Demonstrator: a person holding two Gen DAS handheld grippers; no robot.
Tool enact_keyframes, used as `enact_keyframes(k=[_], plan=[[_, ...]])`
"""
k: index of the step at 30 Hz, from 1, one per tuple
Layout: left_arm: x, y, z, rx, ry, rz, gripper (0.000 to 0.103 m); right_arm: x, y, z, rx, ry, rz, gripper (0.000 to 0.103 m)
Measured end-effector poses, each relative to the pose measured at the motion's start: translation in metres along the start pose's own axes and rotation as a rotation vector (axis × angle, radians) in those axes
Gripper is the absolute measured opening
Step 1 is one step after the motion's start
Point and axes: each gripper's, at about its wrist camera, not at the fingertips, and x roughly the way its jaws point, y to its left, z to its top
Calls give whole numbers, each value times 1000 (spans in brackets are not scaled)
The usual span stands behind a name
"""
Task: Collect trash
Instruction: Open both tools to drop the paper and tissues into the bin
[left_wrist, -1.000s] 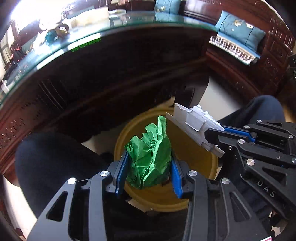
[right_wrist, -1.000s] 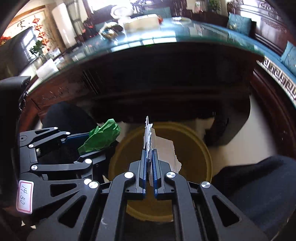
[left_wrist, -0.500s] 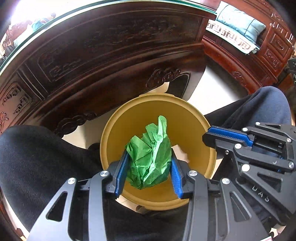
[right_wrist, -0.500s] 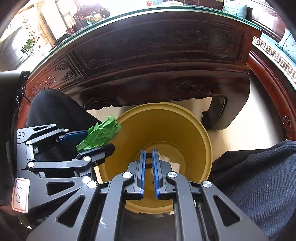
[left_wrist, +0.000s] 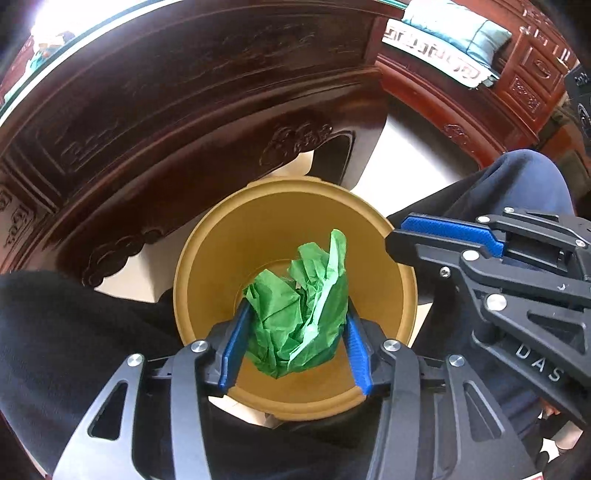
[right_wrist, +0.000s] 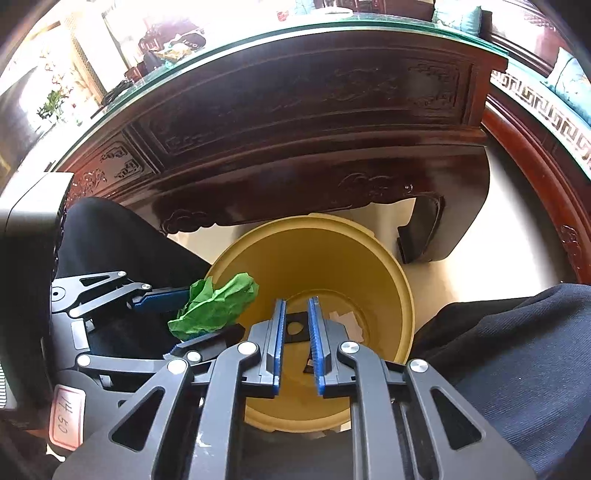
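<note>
The left gripper (left_wrist: 293, 325) has its 2 blue fingers (left_wrist: 232, 347) clenched on a crumpled ball of green paper (left_wrist: 303, 314), holding it above the open mouth of a round yellow bin (left_wrist: 207, 258); from the right wrist camera the same green paper (right_wrist: 216, 304) sits over the bin's left rim (right_wrist: 402, 295). The right gripper (right_wrist: 296, 325) hangs over the bin with its fingers (right_wrist: 279, 332) parted by a narrow gap and nothing between them. At the bottom of the bin lie a white scrap of paper (right_wrist: 345, 319) and a small dark piece (right_wrist: 295, 326). The bin stands on the pale floor (right_wrist: 513, 236) between the person's dark-trousered knees (right_wrist: 517, 350), just in front of a carved dark wooden counter (right_wrist: 303, 122) with a glass top.
</note>
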Motion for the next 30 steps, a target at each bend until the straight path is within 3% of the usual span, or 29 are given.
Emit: enact_keyframes(k=[2,6,16,19,23,26,29,30], plan=[[-1,-1,2,2,-4,-4,51,0,-3,1,6,-1,-1,13],[-4,-1,5,0,-15,-10,75,-1,-5,1,15,-4,-6,13],[-19,10,10,-41,-59,10,75,-6,1,9,3,-32,18,13],[-37,17,16,-51,-116,47,75,-14,8,22,-17,-70,34,13],[-64,34,30,-87,-208,110,91,-27,22,50,-56,-141,47,13],[-85,51,44,-126,-280,162,91,-37,33,74,-80,-206,56,14],[-105,68,58,-179,-363,236,92,-49,42,99,-84,-288,50,32],[-110,72,62,-191,-388,241,96,-54,45,108,-83,-320,41,39]])
